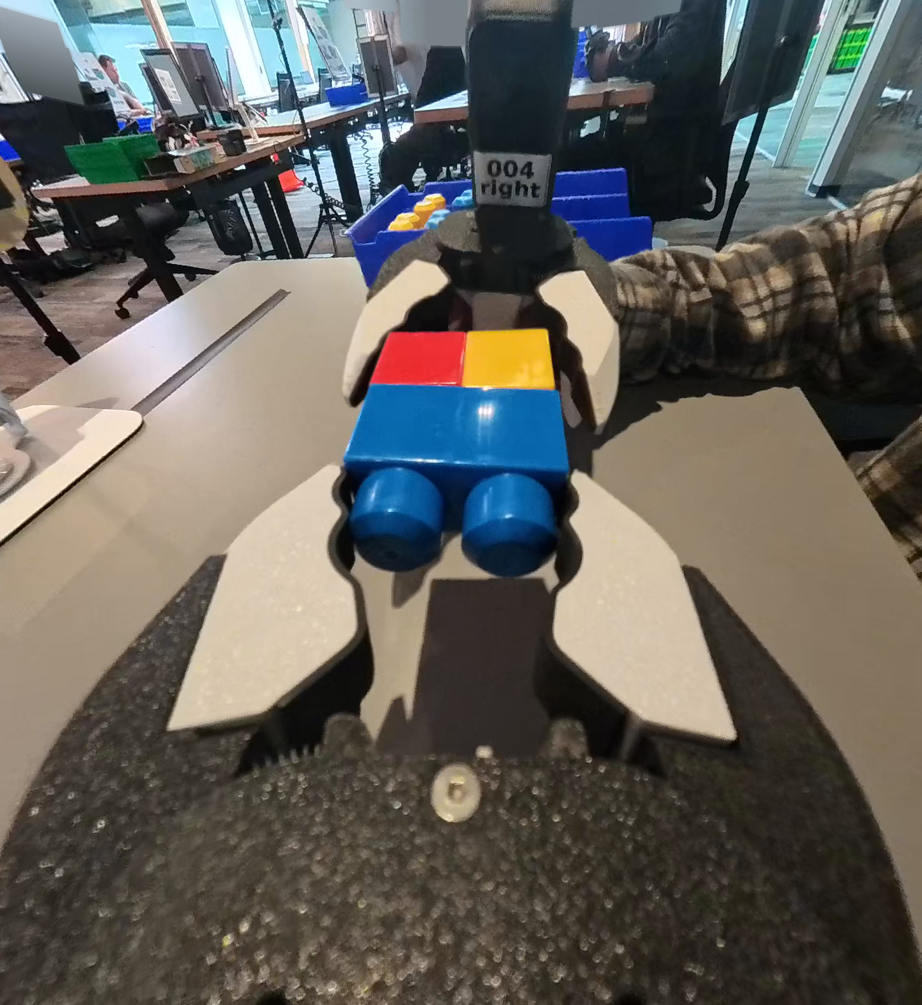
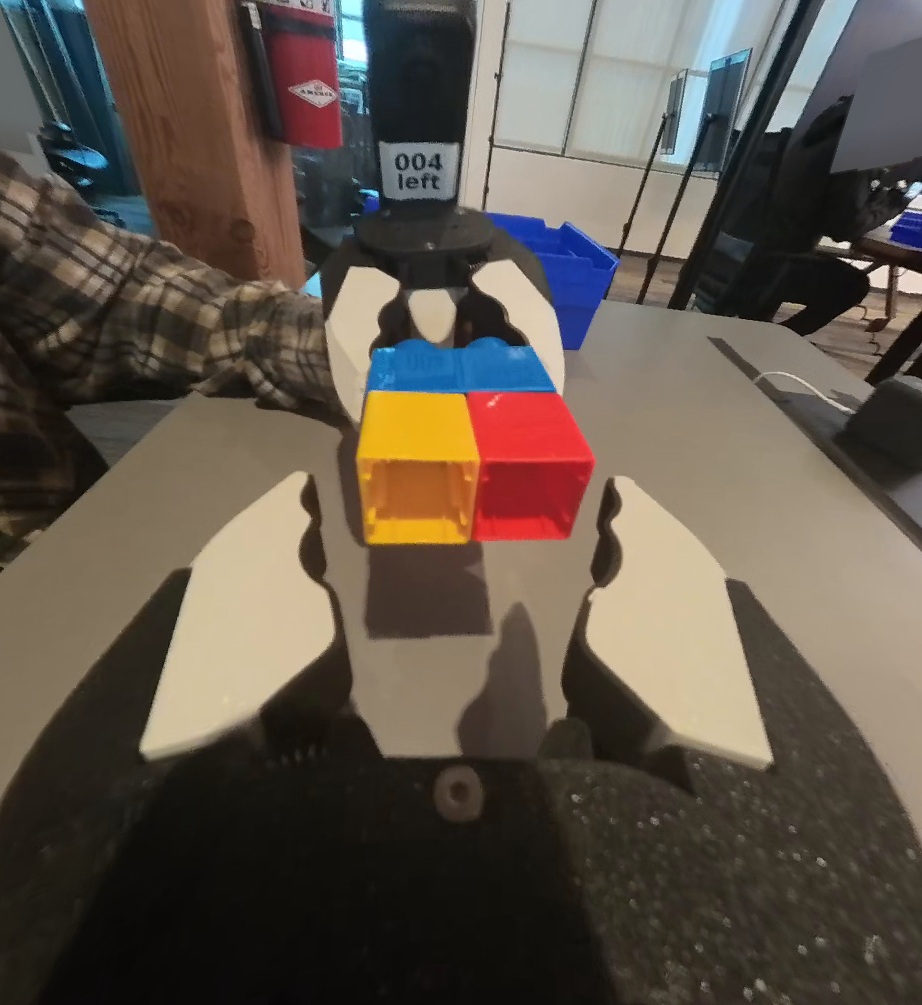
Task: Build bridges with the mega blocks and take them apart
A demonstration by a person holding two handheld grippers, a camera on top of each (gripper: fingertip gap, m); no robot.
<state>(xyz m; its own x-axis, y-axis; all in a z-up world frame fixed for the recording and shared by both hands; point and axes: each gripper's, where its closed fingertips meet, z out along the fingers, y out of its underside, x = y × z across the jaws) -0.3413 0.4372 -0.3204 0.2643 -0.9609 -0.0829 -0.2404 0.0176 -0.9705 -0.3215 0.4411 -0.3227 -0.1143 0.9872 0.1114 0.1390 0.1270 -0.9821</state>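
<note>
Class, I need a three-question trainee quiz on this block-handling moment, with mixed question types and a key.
1. True or false: the right gripper is clamped on the red block.
2. Which block does the left gripper hold? A) yellow block B) blue block C) red block
3. Fill in: the blue block's two studs point toward the ____ wrist camera.

Key:
1. False: the right gripper's jaws stand open, clear of the red block.
2. B
3. left
</note>
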